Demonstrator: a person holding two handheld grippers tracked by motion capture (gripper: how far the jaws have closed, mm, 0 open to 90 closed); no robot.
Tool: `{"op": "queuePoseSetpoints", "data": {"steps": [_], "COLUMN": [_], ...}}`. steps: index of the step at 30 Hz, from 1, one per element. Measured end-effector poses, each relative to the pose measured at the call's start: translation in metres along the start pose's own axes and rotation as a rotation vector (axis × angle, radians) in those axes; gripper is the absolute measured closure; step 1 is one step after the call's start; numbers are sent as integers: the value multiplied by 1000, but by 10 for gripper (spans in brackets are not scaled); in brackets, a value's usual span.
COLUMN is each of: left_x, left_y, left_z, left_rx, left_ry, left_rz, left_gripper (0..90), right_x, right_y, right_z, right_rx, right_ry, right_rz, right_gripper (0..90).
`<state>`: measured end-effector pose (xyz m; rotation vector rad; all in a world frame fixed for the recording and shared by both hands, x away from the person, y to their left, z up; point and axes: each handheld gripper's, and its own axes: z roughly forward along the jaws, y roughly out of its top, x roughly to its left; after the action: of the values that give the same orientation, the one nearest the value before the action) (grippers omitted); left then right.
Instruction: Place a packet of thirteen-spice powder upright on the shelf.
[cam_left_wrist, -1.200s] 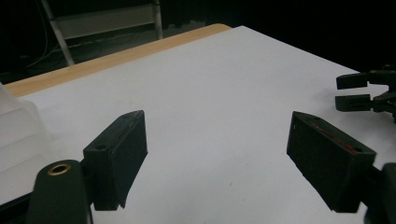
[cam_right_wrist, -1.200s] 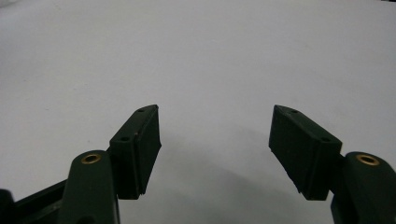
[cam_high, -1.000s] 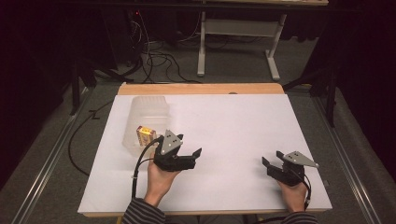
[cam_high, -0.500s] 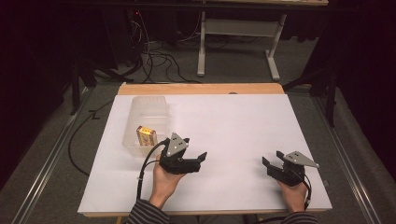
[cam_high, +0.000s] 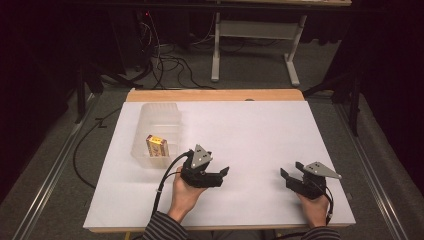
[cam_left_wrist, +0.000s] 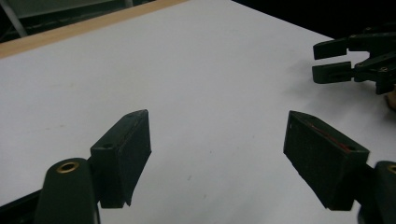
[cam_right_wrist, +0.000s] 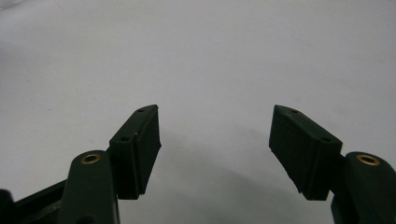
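Note:
My left gripper (cam_high: 224, 174) rests low over the white table sheet near the front, right of a clear plastic tub (cam_high: 165, 112). Its jaws point right toward the other gripper. In the left gripper view, my left gripper (cam_left_wrist: 217, 121) stands open; its jaws have just been closing and nothing is between them. A small yellow and red box (cam_high: 156, 146) lies inside the tub, apart from both grippers. My right gripper (cam_high: 291, 170) sits at the front right, open and empty, and my right gripper (cam_right_wrist: 215, 112) has only bare sheet in front of it. The right gripper (cam_left_wrist: 317, 61) appears in the left gripper view at the upper right.
The white sheet (cam_high: 260, 125) covers most of the table, with a wooden strip (cam_high: 215, 95) along the far edge. Beyond the table are a floor with cables (cam_high: 165, 65) and a white metal frame (cam_high: 255, 30).
My left gripper has moved away from the tub, to the right and toward the front edge, and has sunk lower. Its jaws have narrowed somewhat. The right gripper has kept still.

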<state>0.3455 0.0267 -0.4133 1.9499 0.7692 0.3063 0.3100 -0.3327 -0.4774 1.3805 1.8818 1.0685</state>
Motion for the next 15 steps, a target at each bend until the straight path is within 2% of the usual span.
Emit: {"op": "queuePoseSetpoints", "data": {"steps": [2,5,11,15], "left_x": [-1,-3,-5,-8], "left_y": [-1,-2,-8,-11], "left_z": [1,3,9,12], "left_rx": [-4,0,26,42], "left_ry": [-27,-25,30,44], "left_rz": [-22,-14,23,40], "left_gripper": [237,236,235,233], "right_x": [0,0,0,0], "right_y": [0,0,0,0], "right_z": [0,0,0,1], "right_rx": [4,4,5,6], "right_ry": [0,-1,-3,-6], "right_rz": [0,-3,-1,-1], "right_gripper": [341,341,341,340]}}
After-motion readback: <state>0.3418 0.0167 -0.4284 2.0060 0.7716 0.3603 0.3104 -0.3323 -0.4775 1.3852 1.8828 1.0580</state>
